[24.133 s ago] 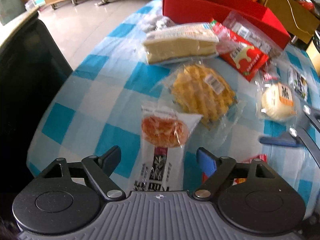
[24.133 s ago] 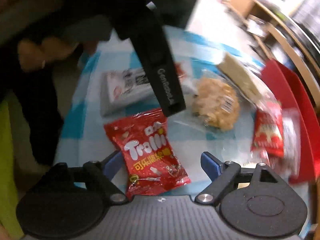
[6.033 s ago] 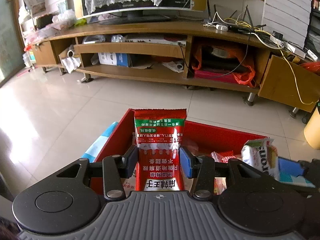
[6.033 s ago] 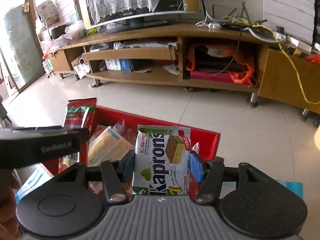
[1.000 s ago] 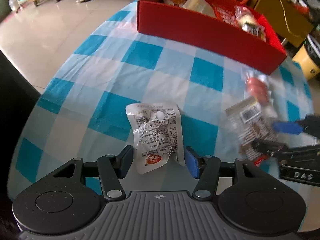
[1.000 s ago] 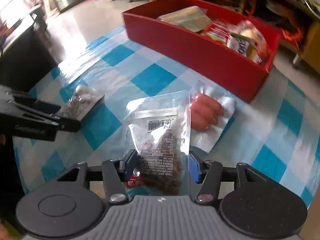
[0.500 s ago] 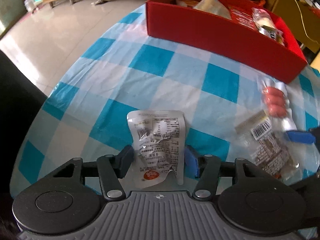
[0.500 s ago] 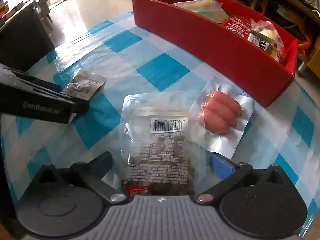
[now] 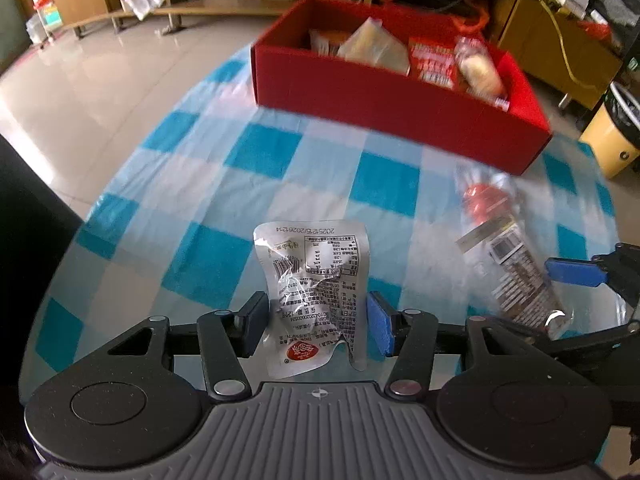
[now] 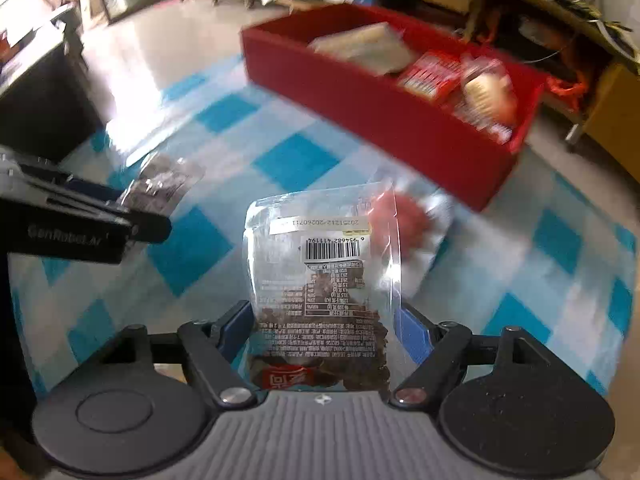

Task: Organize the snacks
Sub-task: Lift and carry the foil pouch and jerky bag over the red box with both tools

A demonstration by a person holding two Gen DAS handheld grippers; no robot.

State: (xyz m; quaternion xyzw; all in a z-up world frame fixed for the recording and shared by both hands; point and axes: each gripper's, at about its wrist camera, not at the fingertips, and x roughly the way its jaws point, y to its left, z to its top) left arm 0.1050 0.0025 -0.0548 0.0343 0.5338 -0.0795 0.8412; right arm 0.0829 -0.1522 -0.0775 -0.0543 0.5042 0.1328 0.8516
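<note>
Foil comes first: nearest the left gripper (image 9: 316, 322) a crinkled silver pouch (image 9: 314, 284) stands between the jaws, which are closing, and whether the pads already press its edges I cannot tell. It sits at the near edge of the worktop (image 9: 256, 152), a round surface under a blue-and-white checked cloth that looks glossy, perhaps plastic-coated. The pouch is thin, wrinkled and reflective, printed with small text and a red seal near its lower end.

At the right gripper (image 10: 324, 330) a clear bag (image 10: 324, 276) of dark dried pieces stands up between closing jaws; the film looks lifted off the cloth, so I take it as gripped at its lower sides. It is limp, transparent and glossy, with a barcode label.

Just beyond that bag, blurred, lies a sealed sausage pack (image 9: 486, 200), red, rounded links under clear film, near the worktop's right edge.

At the far edge stands the red box (image 9: 392, 108), stiff, straight-walled and open-topped, already holding several packets, among them a pale wedge-shaped one and a red printed one.

Risks, as I judge them: smooth film gives the pads little friction, so either packet may slide out on the way to the box. Pinched low, both can flop over and catch the box's near wall. Squeezing hard could crush the dried pieces or crease the foil. The clear bag may also drag the sausage pack toward the right edge if they touch
</note>
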